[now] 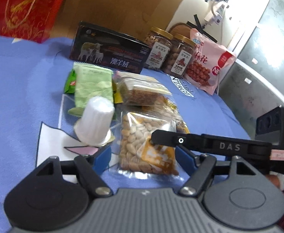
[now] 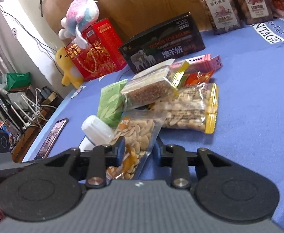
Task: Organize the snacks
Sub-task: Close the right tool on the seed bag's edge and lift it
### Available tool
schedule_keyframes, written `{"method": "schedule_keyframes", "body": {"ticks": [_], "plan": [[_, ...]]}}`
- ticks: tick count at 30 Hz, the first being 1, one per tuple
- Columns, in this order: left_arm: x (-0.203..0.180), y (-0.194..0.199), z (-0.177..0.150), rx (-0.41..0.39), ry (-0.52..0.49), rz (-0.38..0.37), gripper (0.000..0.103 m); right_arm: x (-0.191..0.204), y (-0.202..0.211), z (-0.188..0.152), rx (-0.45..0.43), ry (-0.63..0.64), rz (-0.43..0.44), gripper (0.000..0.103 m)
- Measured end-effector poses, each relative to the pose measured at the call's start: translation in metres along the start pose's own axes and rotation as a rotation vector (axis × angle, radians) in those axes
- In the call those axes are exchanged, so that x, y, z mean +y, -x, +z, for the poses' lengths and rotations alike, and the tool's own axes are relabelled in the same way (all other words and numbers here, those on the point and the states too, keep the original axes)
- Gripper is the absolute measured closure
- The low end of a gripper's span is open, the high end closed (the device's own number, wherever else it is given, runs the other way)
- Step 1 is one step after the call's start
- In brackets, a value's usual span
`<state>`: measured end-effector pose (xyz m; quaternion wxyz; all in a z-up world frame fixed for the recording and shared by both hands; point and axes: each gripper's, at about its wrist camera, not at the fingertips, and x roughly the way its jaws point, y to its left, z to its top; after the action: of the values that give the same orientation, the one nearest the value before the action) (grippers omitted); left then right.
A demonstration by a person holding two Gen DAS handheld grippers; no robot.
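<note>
1. We see the clear plastic bag of pale flat seeds with an orange label (image 1: pixel 145 145) lying flat on the blue cloth-covered table (image 1: pixel 21 89), at the near end of the snack pile.
2. In the left wrist view the bag's long axis runs roughly along the left gripper (image 1: pixel 143 157)'s pointing line; bag sits dead centre between the blue pads (image 1: pixel 103 155).
3. Left jaws: spread, pads stand clear of both bag edges, nothing pinched.
4. Right gripper (image 2: pixel 140 151) comes in from the bag's right side; its black finger lies across the bag's label end in the left view.
5. Right jaws: narrow gap, the bag's near end (image 2: pixel 134 147) is between them. We judge it a pinch on the bag, but contact at the right pad is not clear.
6. The right gripper is nearer, already on the bag.
7. White ribbed plastic cup (image 1: pixel 95 122), upside down, sits just left of the bag, near the left pad. We judge it a knock-over risk if the left gripper advances.
</note>
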<state>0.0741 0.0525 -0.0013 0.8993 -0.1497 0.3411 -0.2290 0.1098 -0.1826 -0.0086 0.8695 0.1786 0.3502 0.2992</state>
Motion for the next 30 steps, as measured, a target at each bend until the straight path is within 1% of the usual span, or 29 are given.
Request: {"method": "schedule_keyframes", "body": {"ticks": [4, 6, 8, 13, 14, 17, 20, 22, 24, 27, 30], "plan": [[-0.009, -0.001, -0.004, 0.002, -0.018, -0.016, 0.044, -0.001, 0.018, -0.009, -0.016, -0.002, 0.022, 0.075], [-0.012, -0.001, -0.005, 0.009, -0.018, -0.040, 0.047, -0.002, 0.028, -0.012, -0.039, -0.015, 0.023, 0.079], [-0.016, 0.001, -0.005, -0.002, -0.031, -0.052, 0.046, -0.003, 0.035, -0.010, -0.059, -0.029, 0.037, 0.081], [-0.026, 0.011, 0.003, -0.046, -0.062, -0.065, 0.047, 0.007, 0.049, 0.000, -0.129, -0.013, 0.066, 0.087], [-0.028, 0.014, 0.006, -0.056, -0.067, -0.082, 0.048, 0.010, 0.051, 0.003, -0.139, -0.006, 0.069, 0.089], [-0.039, 0.022, 0.012, -0.094, -0.110, -0.102, 0.048, 0.017, 0.051, 0.010, -0.152, 0.013, 0.070, 0.090], [-0.047, 0.025, 0.016, -0.112, -0.139, -0.108, 0.046, 0.021, 0.054, 0.016, -0.177, 0.039, 0.064, 0.090], [-0.049, 0.024, 0.017, -0.113, -0.141, -0.111, 0.039, 0.022, 0.055, 0.020, -0.191, 0.060, 0.041, 0.091], [-0.048, 0.023, 0.014, -0.109, -0.140, -0.097, 0.035, 0.023, 0.055, 0.019, -0.204, 0.092, 0.004, 0.091], [-0.041, 0.021, 0.010, -0.086, -0.119, -0.088, 0.032, 0.024, 0.053, 0.016, -0.199, 0.129, -0.046, 0.091], [-0.032, 0.020, 0.005, -0.067, -0.087, -0.085, 0.029, 0.024, 0.052, 0.011, -0.205, 0.150, -0.048, 0.091]]}}
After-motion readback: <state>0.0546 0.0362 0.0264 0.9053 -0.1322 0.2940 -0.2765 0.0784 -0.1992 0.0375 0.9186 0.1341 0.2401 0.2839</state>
